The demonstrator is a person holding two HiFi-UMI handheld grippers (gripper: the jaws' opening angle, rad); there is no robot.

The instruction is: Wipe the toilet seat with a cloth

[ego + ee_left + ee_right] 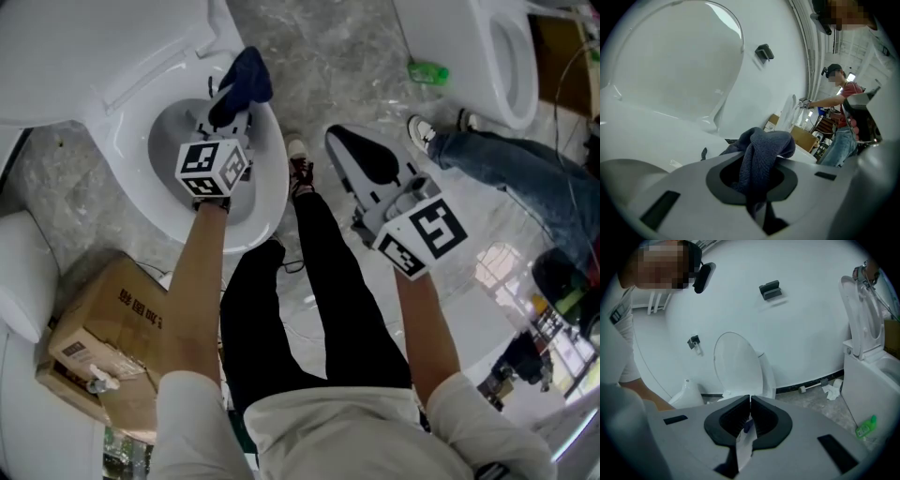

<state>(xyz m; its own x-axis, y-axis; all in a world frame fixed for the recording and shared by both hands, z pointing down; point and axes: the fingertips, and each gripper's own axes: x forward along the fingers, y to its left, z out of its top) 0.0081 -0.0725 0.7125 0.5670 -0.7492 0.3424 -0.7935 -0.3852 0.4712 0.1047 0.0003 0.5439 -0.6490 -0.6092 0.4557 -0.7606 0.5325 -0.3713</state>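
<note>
The left gripper (228, 111) pinches the cloth (246, 80) against the toilet seat (274, 192). Wiping seems under way, unfinished. The right gripper (349, 150) hangs closed, idle.

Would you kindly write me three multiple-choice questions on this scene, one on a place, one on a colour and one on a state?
1. Where is the cloth?
A: in the left gripper, over the toilet seat
B: flat on the floor
C: on the cardboard box

2. What colour is the cloth?
A: white
B: dark blue
C: red

3. How do the right gripper's jaws stand?
A: wide apart
B: clamped on the cloth
C: shut together

Answers:
1 A, since the left gripper view shows it pinched between the jaws.
2 B, since the head view and the left gripper view both show dark blue fabric.
3 C, since the right gripper view shows the pads meeting.
</note>
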